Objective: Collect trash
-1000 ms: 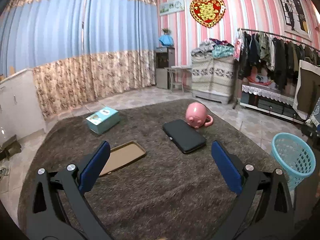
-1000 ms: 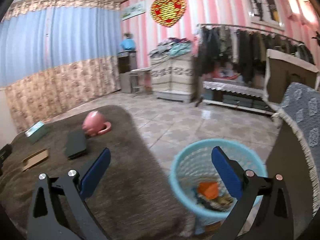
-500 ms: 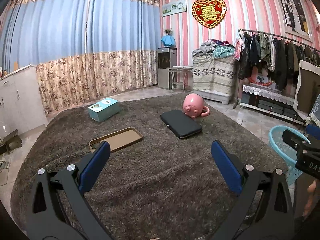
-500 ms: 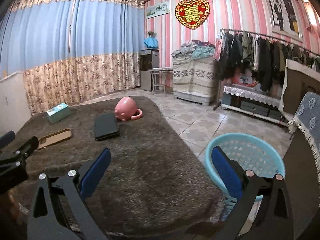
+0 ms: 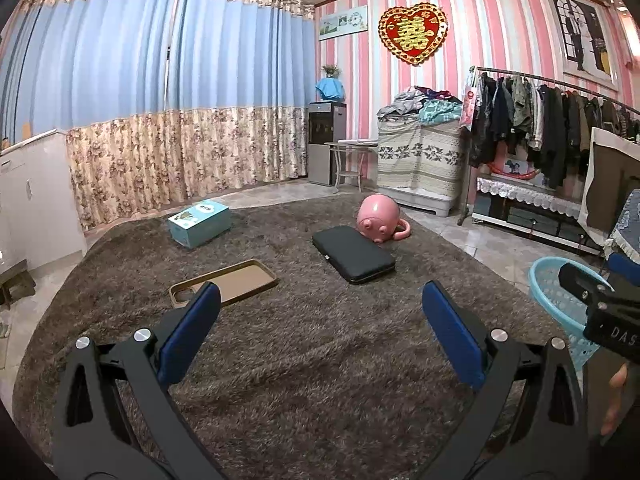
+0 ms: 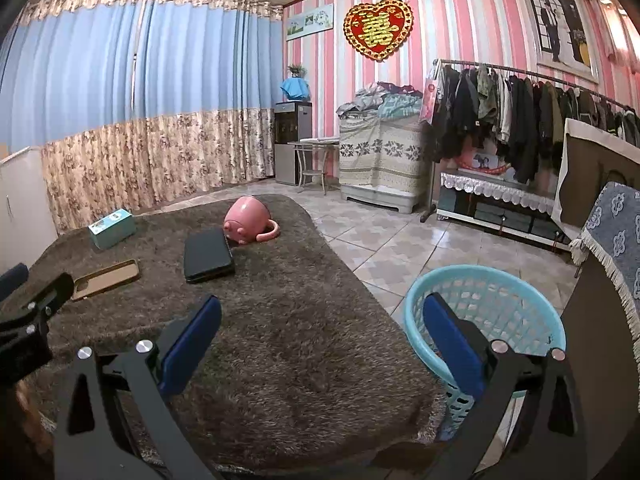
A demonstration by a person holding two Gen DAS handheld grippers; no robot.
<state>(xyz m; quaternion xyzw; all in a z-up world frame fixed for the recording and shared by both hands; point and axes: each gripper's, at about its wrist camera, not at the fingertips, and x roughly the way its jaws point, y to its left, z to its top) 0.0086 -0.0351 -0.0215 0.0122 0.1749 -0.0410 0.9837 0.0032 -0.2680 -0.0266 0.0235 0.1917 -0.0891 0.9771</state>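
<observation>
Item 1. My left gripper (image 5: 320,332): jaws spread wide, nothing between them, held above the near part of the bench (image 5: 312,380), which is covered in brown shag.

Item 2. My right gripper (image 6: 320,336): likewise wide apart and holding nothing, over the bench's near right corner, with the basket (image 6: 486,312) just behind its right finger.

Item 3. Basket, pale blue plastic lattice, on the tiled floor touching or just beside the bench edge. Light and somewhat flexible, I judge; no need to lift it. Its contents are hidden from here.

Item 4. Trash: none that I can plainly see on the bench. What lies ahead of my left gripper:
- phone case (image 5: 224,282), tan, flat, open side up, nearest, just beyond my left finger. Thin, light, slightly bendy; take it across one long rim.
- black case (image 5: 354,254), ahead and right of centre. Padded and firm, smooth skin; pinch it across the narrow width.
- pink mug (image 5: 378,220), tipped on its side just beyond the black case, possibly touching it. Hard, glazed, breakable, apt to roll; take it by the handle or rim.
- teal box (image 5: 200,222), far left. Stiff card, likely light; grip across the short sides.

Item 5. Judgement: these may be belongings and not trash, so the collecting looks about done.
</observation>
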